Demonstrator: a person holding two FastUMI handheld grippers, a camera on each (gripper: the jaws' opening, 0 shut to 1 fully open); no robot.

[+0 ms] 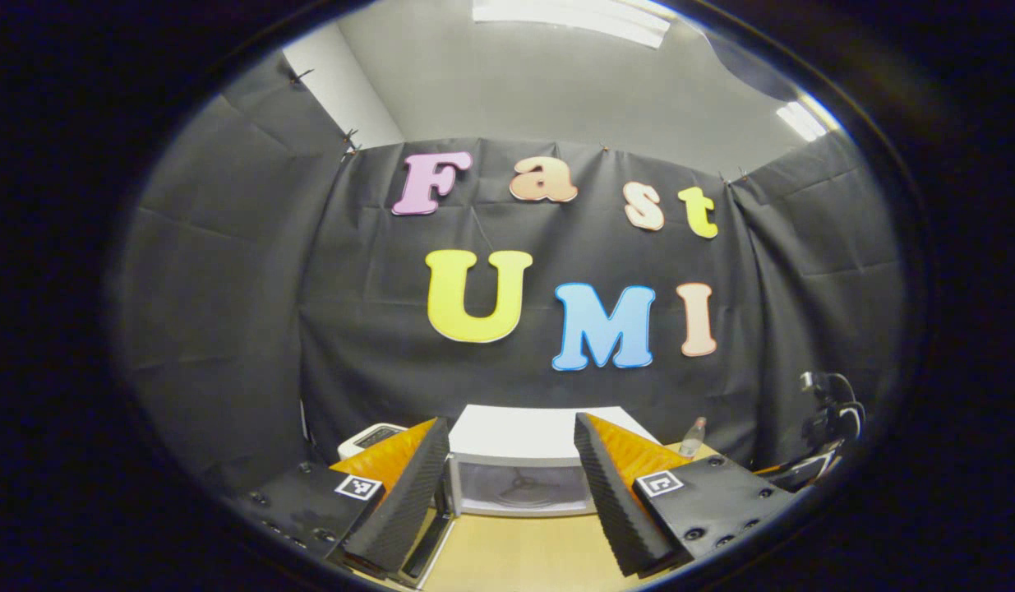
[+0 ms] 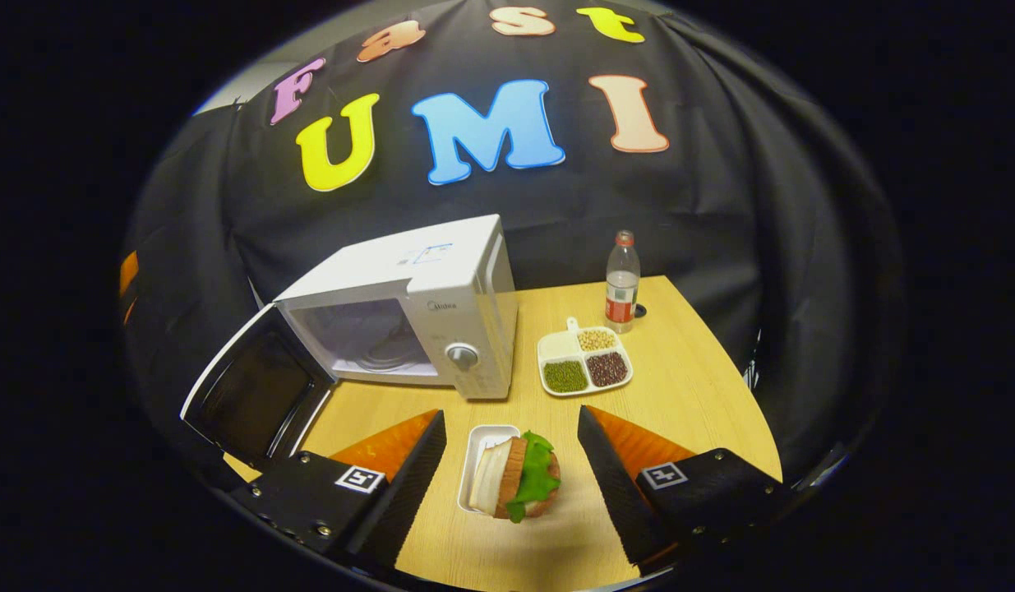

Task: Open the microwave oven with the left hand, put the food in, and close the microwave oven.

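Microwave oven (image 2: pixel 408 308): sitting toward the bench's (image 2: pixel 688 386) far left corner, door (image 2: pixel 256 395) hanging wide open to its left.
Food: sandwich (image 2: pixel 519 477) lying on a small white tray (image 2: pixel 478 452) near the bench's front edge, between the right gripper's (image 2: pixel 511 460) released jaws, untouched.
Left gripper (image 1: pixel 511 469): jaws gaping apart, facing the oven cavity.
Others: sectioned bean dish (image 2: pixel 583 362) and bottle (image 2: pixel 621 281) standing right of the oven.
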